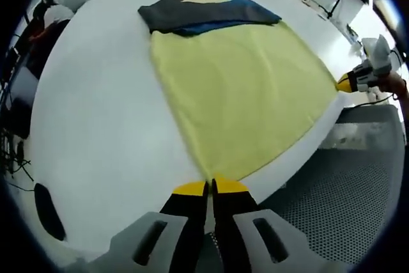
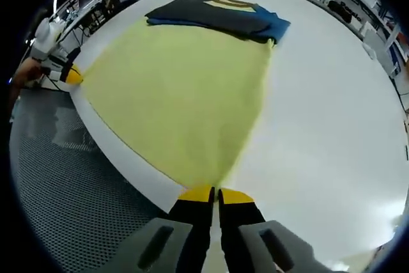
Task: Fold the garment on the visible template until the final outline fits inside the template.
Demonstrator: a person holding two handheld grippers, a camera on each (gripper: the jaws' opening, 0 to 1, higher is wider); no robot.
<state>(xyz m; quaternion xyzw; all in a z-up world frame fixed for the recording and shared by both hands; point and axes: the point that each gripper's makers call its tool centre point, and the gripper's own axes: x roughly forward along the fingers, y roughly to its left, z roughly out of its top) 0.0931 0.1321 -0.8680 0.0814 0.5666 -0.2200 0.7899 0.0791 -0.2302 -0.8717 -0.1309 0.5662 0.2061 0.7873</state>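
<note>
The shirt [image 1: 236, 87], yellow body with dark sleeves folded across its far end at 12 o'clock, lies flat on the white tabletop [image 1: 96, 107]. Left tongs [image 1: 211, 187] and right tongs [image 2: 214, 193] are each closed on a hem corner, probably to lift both evenly for folding.

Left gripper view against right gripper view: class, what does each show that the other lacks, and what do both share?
Left gripper view alone: the left tongs shut on one corner of the yellow garment, right tongs at the far corner. Right gripper view alone: the right tongs shut on their corner, left tongs beyond. Shared: yellow garment, dark folded clothes, white table.
</note>
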